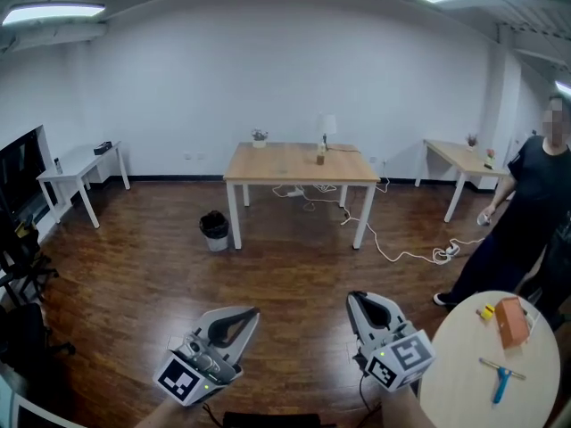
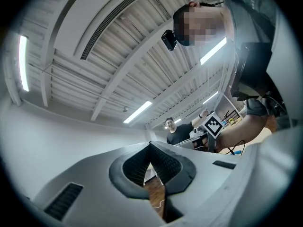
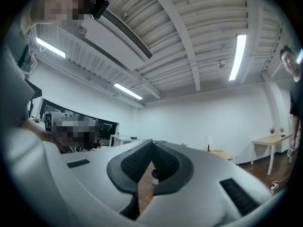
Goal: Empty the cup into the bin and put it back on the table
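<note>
**Both tongs shut and empty, cup far off on the desk**

The left tongs and the right tongs are held low over the wood floor. Each has its jaws pressed together with nothing between them. Well ahead, a small brown item, probably the cup, stands on the wooden desk near a lamp. The black bin sits on the floor just beside the desk's front left leg.

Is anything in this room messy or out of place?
Only a loose white cable: it snakes across the floor from under the wooden table toward the standing person, a likely trip hazard. Nothing looks spilled or broken.
</note>
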The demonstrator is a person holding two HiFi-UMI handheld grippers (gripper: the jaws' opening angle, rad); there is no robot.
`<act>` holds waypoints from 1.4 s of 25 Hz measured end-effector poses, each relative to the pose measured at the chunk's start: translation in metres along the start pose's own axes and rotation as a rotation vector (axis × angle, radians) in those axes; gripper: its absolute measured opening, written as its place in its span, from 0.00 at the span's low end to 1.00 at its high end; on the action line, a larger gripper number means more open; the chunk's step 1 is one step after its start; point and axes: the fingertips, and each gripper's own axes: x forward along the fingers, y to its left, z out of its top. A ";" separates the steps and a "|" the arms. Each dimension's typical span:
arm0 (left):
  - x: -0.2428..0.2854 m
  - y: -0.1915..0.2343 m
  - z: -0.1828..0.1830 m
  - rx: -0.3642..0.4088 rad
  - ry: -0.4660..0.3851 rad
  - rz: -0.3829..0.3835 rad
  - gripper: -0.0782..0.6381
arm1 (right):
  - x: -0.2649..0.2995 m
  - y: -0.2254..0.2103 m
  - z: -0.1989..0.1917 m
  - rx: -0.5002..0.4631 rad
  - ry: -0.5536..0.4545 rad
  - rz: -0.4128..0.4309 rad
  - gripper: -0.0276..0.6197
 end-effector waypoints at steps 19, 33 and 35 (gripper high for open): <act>0.008 0.152 -0.077 -0.050 0.014 -0.020 0.10 | 0.166 -0.017 -0.014 -0.007 0.041 -0.020 0.04; 0.071 0.234 -0.146 -0.043 0.038 0.031 0.10 | 0.266 -0.089 -0.029 0.000 0.024 0.038 0.04; 0.088 0.244 -0.157 -0.034 0.041 0.032 0.10 | 0.280 -0.107 -0.029 0.001 0.014 0.046 0.04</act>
